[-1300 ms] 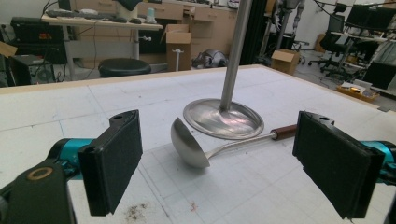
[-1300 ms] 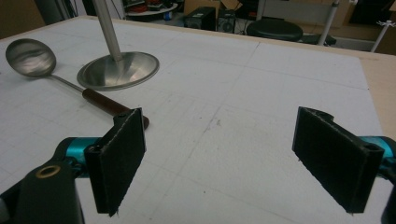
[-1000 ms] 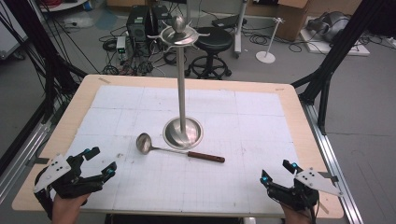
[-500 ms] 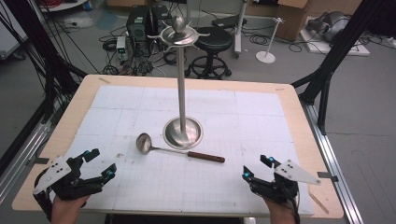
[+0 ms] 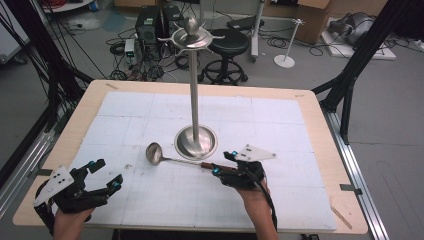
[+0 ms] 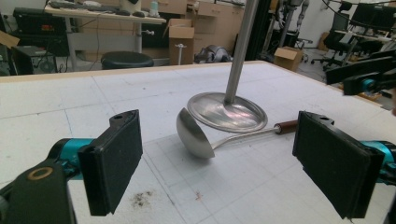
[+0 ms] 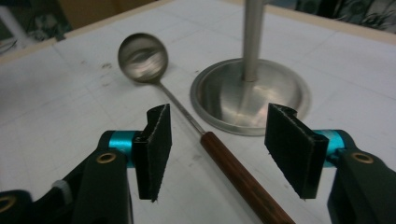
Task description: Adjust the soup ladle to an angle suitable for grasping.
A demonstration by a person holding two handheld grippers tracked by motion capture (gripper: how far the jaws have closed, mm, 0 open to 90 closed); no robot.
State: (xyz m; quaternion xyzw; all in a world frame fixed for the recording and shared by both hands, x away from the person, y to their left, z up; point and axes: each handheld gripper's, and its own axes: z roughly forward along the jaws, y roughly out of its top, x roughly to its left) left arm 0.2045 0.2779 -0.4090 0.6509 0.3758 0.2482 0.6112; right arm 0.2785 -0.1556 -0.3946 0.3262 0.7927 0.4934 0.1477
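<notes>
Right gripper (image 5: 223, 163) shifted from lower right corner to ladle (image 5: 172, 159) handle at frame centre; jaws just been closing, handle straddled, not yet pinched. Grasp judged imminent. Left gripper (image 5: 106, 175) released, lower left.

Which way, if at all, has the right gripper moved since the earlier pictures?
Yes. The right gripper has come in from the table's near right corner toward the stand's base, its closing jaws now straddling the ladle's wooden handle without touching it.

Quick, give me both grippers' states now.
Left gripper: open, holding nothing.
Right gripper: open, jaws just closing, astride the ladle handle, not gripping yet.
</notes>
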